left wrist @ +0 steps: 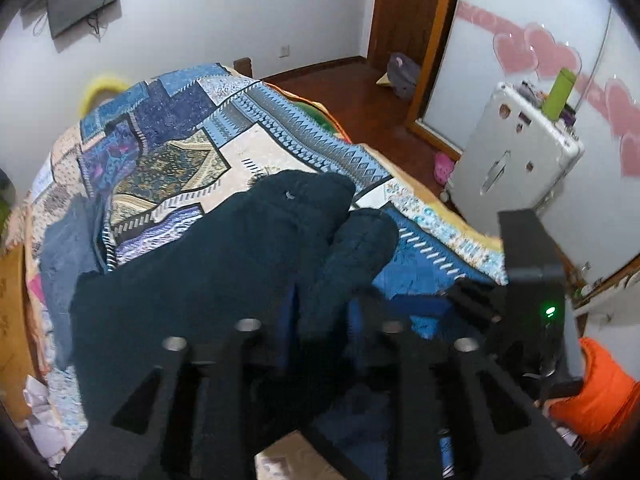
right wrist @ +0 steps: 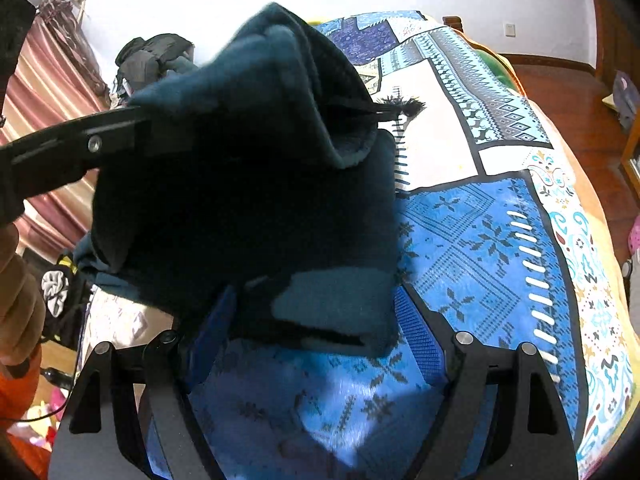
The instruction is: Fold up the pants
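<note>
Right hand-held gripper [right wrist: 316,344] first: its blue pads [right wrist: 420,340] stand spread wide, and the near edge of the pants [right wrist: 256,200] sits between them without being pinched, so that one is not gripping. Over to the left hand-held gripper [left wrist: 320,320]: its fingers are drawn close together with dark cloth bunched between them, and from the right wrist view it reaches in from the side with its tip buried in the fabric. It reads as pinching the pants, though the pads themselves are hidden by the cloth.

The pants are dark teal and fleecy, lying on the bed [right wrist: 500,240] over the patterned blue quilt, near its front edge. Part of the garment is lifted in the left grip and droops over the rest, so the cloth is already doubled on itself.

Progress, as a judgement: at least one fold looks to be in, since the bundle is short and thick rather than laid out full length. It is not tidy, though. A rounded end [left wrist: 360,240] bulges up and the edges don't line up. What seems left is laying the lifted part down, squaring it and perhaps one more fold.

Direction: in the left wrist view the long axis runs from the grippers away up the bed, the rounded ends pointing toward the far side. Which end is the waist I cannot tell.
</note>
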A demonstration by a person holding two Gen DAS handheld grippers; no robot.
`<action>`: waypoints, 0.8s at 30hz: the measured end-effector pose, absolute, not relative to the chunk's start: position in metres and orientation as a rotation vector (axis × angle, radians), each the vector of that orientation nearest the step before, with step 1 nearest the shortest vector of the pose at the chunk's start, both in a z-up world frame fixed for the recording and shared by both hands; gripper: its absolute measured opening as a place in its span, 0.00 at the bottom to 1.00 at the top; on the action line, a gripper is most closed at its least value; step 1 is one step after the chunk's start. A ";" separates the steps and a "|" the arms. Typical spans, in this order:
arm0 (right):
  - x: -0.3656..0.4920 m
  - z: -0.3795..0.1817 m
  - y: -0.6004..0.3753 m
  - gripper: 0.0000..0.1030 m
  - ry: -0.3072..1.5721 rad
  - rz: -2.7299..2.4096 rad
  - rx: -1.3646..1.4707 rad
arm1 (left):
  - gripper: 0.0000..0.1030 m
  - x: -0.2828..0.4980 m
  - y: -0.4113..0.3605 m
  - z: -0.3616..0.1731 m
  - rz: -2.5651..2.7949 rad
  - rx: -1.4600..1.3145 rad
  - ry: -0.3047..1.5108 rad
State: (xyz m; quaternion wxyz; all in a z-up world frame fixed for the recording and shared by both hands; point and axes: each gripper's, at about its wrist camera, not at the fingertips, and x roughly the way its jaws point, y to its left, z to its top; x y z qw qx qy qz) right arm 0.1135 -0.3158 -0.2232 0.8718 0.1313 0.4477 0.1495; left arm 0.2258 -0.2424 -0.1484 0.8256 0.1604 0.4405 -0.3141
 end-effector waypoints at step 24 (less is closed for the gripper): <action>0.099 -0.215 -0.300 0.77 0.927 0.255 0.265 | 0.96 0.381 -0.091 -0.141 -0.258 0.200 0.927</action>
